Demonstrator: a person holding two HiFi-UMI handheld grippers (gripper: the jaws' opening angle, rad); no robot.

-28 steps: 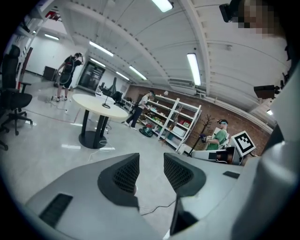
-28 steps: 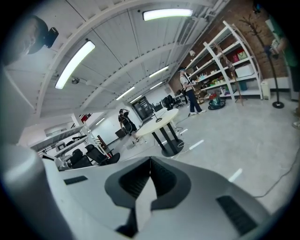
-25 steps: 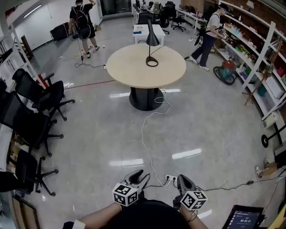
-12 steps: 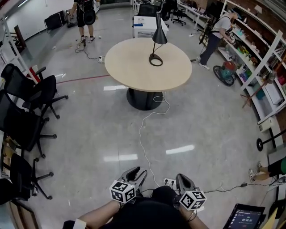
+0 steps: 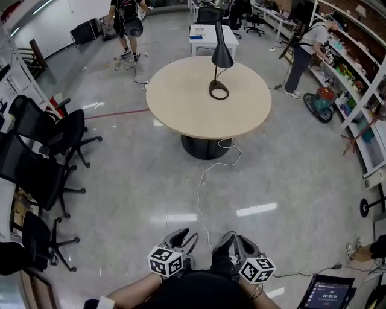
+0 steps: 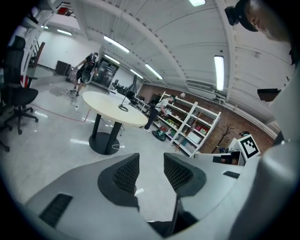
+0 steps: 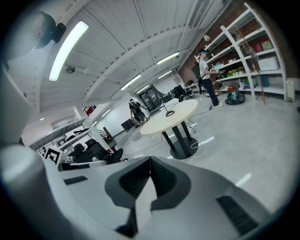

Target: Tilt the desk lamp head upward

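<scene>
Your left hand-held gripper sits at the bottom of the head view, left of centre. Its own view shows it released: the two dark ribbed pads stand apart with only grey floor between them. Your right hand-held gripper is just beside it, right of centre, and is clenched, pads pressed together on nothing. Both are low over the floor and point toward the upper middle of the frame.

The desk lamp is well apart from both of them. It stands in the upper middle of the head view, on the round beige counter, right of the counter's centre. Its ring-shaped base lies flat on the top, and its black cone head faces down.

A white cable runs from under the counter down the floor toward you. Black office chairs line the left edge. One person stands by the shelves at the upper right, and another person stands at the top, left of centre. A tablet shows in the lower right corner.
</scene>
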